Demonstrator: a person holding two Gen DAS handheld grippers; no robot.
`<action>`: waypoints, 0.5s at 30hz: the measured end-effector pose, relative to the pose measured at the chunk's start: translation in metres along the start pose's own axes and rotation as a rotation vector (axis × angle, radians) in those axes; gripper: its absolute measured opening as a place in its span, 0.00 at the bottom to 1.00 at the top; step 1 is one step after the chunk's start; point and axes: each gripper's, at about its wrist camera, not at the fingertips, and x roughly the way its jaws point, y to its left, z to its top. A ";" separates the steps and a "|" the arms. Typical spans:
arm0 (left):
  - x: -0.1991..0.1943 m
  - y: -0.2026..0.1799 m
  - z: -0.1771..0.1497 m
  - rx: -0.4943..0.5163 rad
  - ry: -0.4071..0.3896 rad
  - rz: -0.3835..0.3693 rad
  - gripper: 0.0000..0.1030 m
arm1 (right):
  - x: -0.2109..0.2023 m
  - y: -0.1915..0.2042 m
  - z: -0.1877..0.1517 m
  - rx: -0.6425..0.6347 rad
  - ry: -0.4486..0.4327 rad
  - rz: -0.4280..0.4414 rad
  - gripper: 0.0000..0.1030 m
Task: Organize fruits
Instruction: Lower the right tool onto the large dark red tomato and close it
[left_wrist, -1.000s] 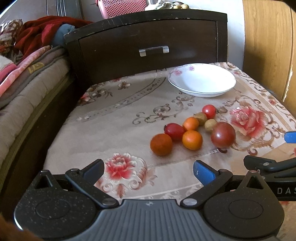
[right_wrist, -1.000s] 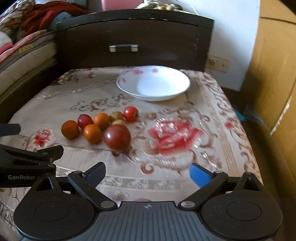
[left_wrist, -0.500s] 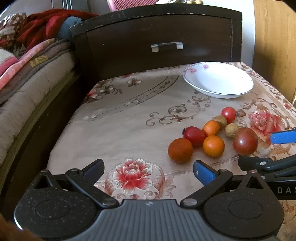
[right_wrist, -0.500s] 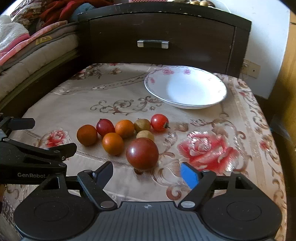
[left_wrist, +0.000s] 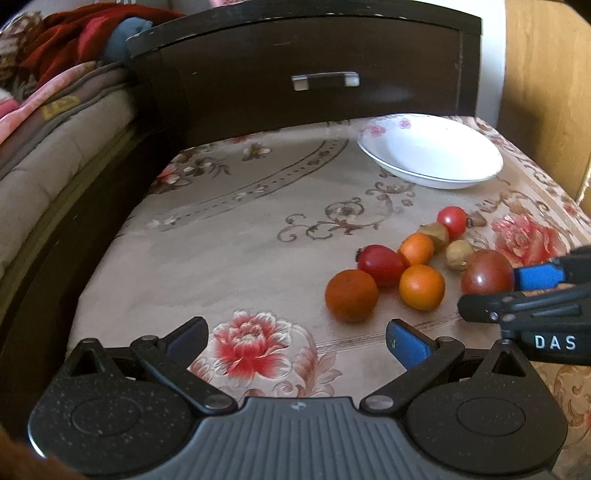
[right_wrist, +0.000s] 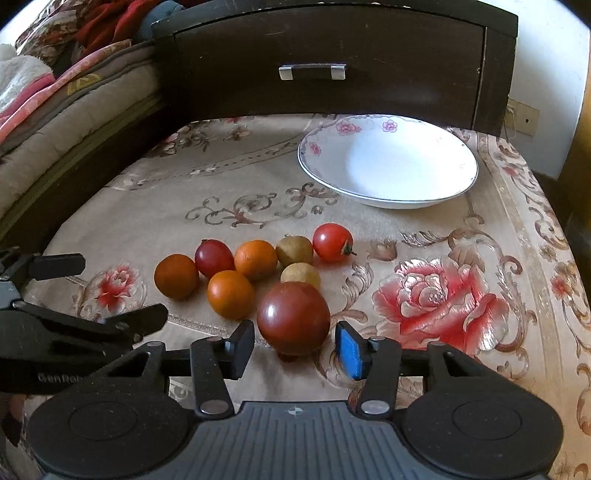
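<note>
Right now hovering low over the flowered tablecloth (right_wrist: 443, 236), right gripper (right_wrist: 295, 349) straddling the big dark-red tomato (right_wrist: 293, 317), jaws set a little wider than the fruit, a thin gap showing on either side, nothing clamped. Sitting nearest the camera, that tomato, at the front of the fruit cluster. Lying just behind it, two small tan fruits (right_wrist: 300, 275), one behind the other, and a small red cherry tomato (right_wrist: 331, 242) at the far right of the group. Spreading to the left, three orange fruits (right_wrist: 231, 293) and a dark-red oval tomato (right_wrist: 213, 257), bunched close, several touching. Resting farther back toward the dark wooden drawer front (right_wrist: 332, 55), a white bowl (right_wrist: 388, 195) with pink flowers on its rim, holding nothing, well apart from the cluster. Waiting off to the left side of the cloth, left gripper (left_wrist: 295, 338), jaws spread wide over a printed rose, gripping nothing, the nearest orange fruit just ahead of its blue-padded finger. Piling up along the left edge, folded blankets (left_wrist: 55, 122).
</note>
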 end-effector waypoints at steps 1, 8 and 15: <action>0.002 -0.003 0.001 0.018 -0.003 -0.003 1.00 | 0.001 0.000 0.000 -0.008 0.000 -0.001 0.42; 0.015 -0.001 0.013 0.078 -0.018 -0.041 1.00 | 0.006 -0.005 0.006 -0.007 0.014 0.018 0.42; 0.027 -0.005 0.019 0.138 0.004 -0.113 0.96 | 0.003 -0.010 0.006 0.013 0.037 0.040 0.35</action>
